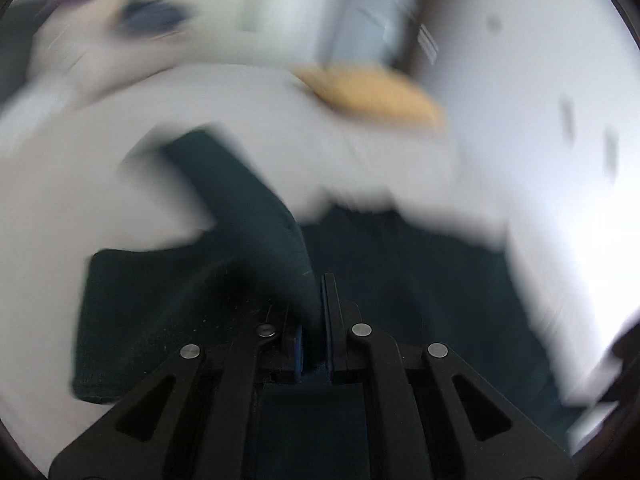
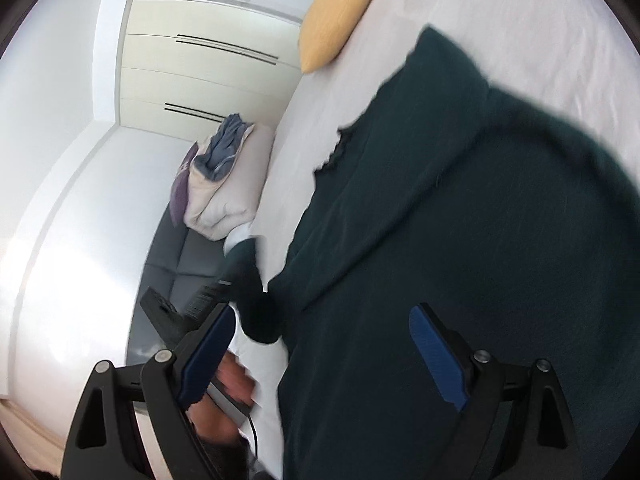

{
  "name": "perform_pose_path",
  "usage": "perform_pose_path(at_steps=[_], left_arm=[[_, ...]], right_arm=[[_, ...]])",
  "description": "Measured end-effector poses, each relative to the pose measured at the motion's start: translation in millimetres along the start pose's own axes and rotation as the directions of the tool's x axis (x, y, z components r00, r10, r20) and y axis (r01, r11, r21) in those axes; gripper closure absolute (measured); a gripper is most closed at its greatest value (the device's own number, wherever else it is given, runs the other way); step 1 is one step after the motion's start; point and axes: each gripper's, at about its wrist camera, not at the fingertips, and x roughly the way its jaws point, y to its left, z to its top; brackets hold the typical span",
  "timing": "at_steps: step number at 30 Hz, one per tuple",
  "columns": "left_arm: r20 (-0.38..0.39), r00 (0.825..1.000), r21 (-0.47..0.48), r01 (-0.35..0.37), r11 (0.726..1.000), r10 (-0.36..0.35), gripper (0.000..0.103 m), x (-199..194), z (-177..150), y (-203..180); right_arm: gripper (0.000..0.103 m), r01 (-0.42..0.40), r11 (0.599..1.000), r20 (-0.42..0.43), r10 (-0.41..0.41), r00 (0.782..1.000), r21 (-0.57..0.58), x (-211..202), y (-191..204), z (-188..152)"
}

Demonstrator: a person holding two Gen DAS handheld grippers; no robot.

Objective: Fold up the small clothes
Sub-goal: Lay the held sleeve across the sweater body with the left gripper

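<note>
A dark green garment (image 2: 480, 240) lies spread on a white bed (image 2: 520, 20). In the left wrist view, which is blurred by motion, my left gripper (image 1: 314, 320) is shut on a raised fold of the dark green garment (image 1: 248, 208), lifting it off the sheet. In the right wrist view my right gripper (image 2: 324, 344) is open and empty just above the garment's near part. The left gripper (image 2: 176, 320) and the hand holding it show at the lower left, at the garment's edge.
A yellow pillow (image 2: 336, 20) lies at the head of the bed; it also shows in the left wrist view (image 1: 380, 92). A pile of other clothes (image 2: 220, 176) sits on a grey bench (image 2: 168, 256) beside the bed. White wardrobe doors (image 2: 200, 72) stand behind.
</note>
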Motion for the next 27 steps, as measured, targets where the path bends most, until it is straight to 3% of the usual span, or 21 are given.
perform_pose_path(at_steps=[2, 5, 9, 11, 17, 21, 25, 27], left_arm=[[-0.073, 0.995, 0.122, -0.061, 0.991, 0.07, 0.097, 31.2, -30.9, -39.5], [-0.058, 0.992, 0.161, -0.097, 0.982, 0.108, 0.096, 35.7, -45.9, -48.7], [-0.06, 0.995, 0.133, -0.066, 0.989, 0.074, 0.096, 33.1, -47.2, -42.1], [-0.052, 0.997, 0.106, -0.054, 0.993, 0.06, 0.096, 36.3, -39.0, -31.3], [-0.028, 1.0, 0.045, -0.008, 0.999, 0.009, 0.096, 23.8, -45.7, -22.7], [-0.012, 0.999, -0.02, 0.034, 0.999, -0.035, 0.096, 15.6, -46.4, -11.2], [-0.01, 0.999, -0.029, 0.046, 0.999, -0.046, 0.096, 16.2, -47.1, -9.0], [-0.011, 0.999, -0.03, 0.046, 0.998, -0.047, 0.096, 16.2, -48.5, -7.9]], right_arm=[[0.011, 0.03, 0.999, -0.005, -0.03, 1.0, -0.03, 5.2, 3.3, 10.2], [0.011, 0.051, 0.997, -0.03, -0.053, 0.998, -0.065, 20.8, 7.0, 26.4], [0.011, 0.046, 0.998, -0.071, -0.049, 0.996, -0.045, 53.4, 8.9, 41.6], [0.011, 0.0, 1.0, -0.125, -0.001, 0.992, -0.007, 76.4, 9.9, 45.7], [0.015, 0.054, 0.998, -0.216, -0.046, 0.975, 0.03, 131.6, 20.7, 52.0], [0.024, 0.131, 0.989, -0.265, -0.107, 0.958, 0.074, 156.2, 12.7, 54.1], [0.034, 0.123, 0.989, -0.284, -0.096, 0.954, 0.081, 171.1, 13.0, 51.8], [0.049, 0.129, 0.991, -0.296, -0.113, 0.948, 0.036, 178.7, 18.8, 51.1]])
